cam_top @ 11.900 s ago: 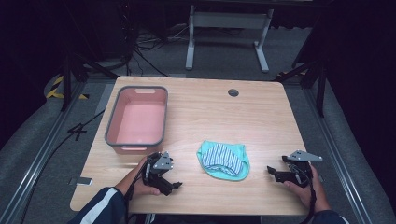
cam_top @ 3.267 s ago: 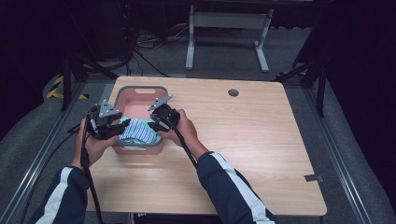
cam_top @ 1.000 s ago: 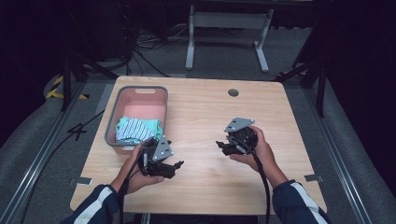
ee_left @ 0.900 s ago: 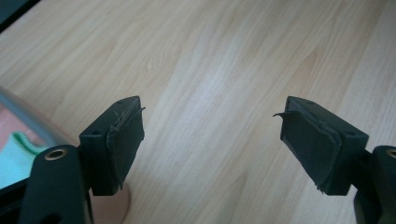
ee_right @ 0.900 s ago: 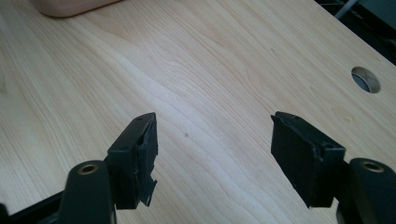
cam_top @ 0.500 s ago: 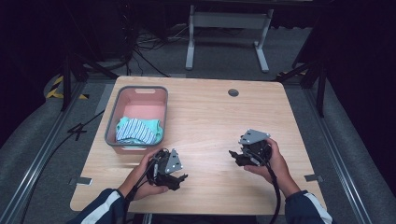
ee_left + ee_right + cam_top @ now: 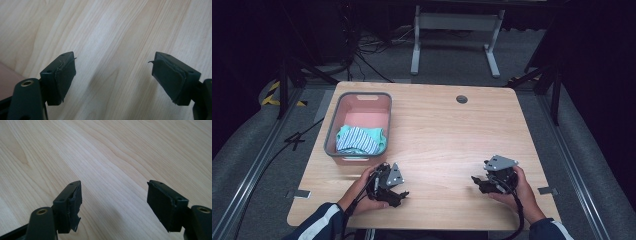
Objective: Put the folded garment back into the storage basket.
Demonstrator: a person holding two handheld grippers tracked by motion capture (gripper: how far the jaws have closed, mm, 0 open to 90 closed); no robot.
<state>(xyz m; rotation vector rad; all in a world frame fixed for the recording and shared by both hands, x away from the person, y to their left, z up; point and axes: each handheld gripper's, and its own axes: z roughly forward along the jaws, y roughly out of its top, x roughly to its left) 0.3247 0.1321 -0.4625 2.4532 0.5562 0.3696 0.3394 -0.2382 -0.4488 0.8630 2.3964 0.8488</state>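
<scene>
1. Left claw: held low at the near edge of the wooden surface, just in front of the basin's near wall. In the left gripper view the jaws stand spread wide, with bare wood grain between them and nothing pinched. A sliver of pink shows at the lower left edge of that view.
2. Right claw: held over the near right part of the surface, well apart from the left claw. In the right gripper view the jaws are likewise spread wide, with bare wood between them; empty.
3. Striped cloth: teal and white, bunched up, lying inside the basin at its near end. Neither claw touches it.
4. Pink basin: grey rim, rectangular, standing at the left of the surface; its far half shows bare pink floor.
5. Round cable hole: in the surface near the far edge, well apart from both claws.
6. Person's hands and dark sleeves enter from the bottom; the left sleeve has white stripes.
</scene>
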